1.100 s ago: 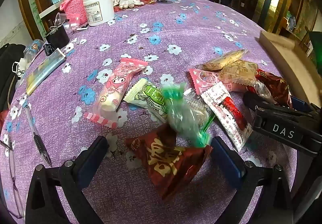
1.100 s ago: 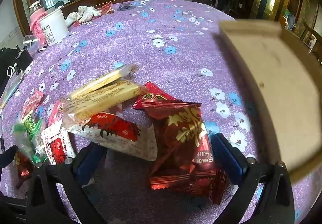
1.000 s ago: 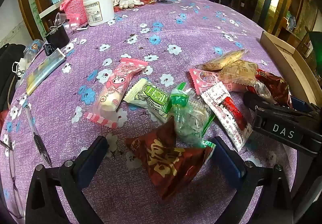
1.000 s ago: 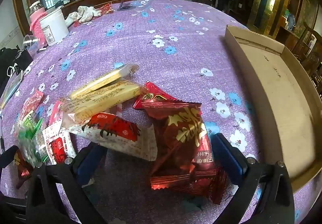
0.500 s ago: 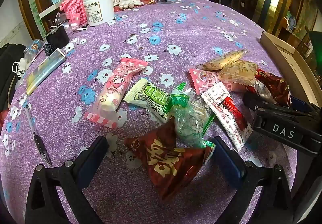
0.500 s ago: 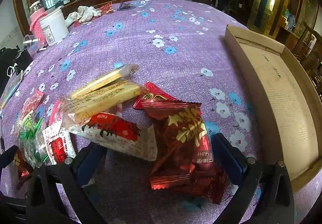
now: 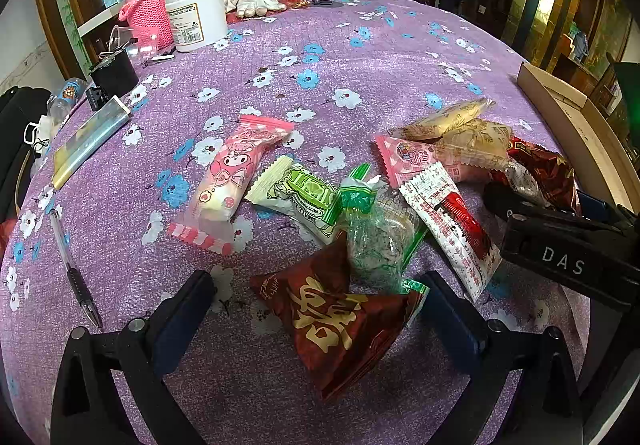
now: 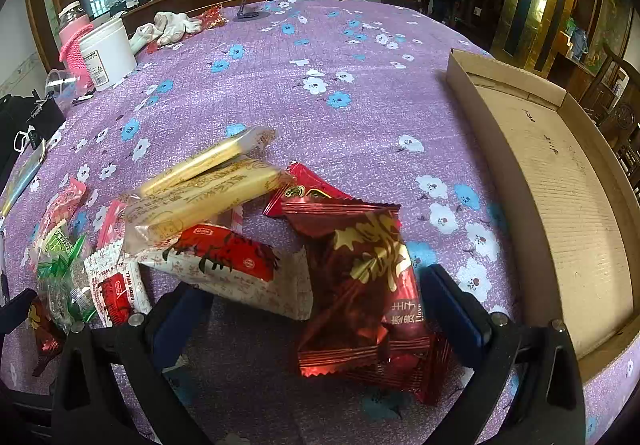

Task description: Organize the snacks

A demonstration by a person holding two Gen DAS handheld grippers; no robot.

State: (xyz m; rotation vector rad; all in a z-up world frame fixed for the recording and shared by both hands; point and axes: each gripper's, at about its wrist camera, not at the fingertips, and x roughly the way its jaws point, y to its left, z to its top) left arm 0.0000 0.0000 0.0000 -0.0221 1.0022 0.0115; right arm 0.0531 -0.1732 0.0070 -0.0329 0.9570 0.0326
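1. A green twisted candy (image 7: 378,233) that was in the air a second ago now lies on the pile, and the cardboard tray (image 8: 560,181) has settled at 3 o'clock, empty; sorting can begin.
2. Left gripper (image 7: 316,309) and right gripper (image 8: 312,313) both spread wide, straddling brown packets (image 7: 340,321) and holding nothing.
3. The right's dark red packet (image 8: 360,277) runs 12 to 6 o'clock.

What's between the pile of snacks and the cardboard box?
Nothing but bare purple flowered tablecloth. The right wrist view shows the dark red snack packet at the pile's edge, then cloth, then the cardboard box.
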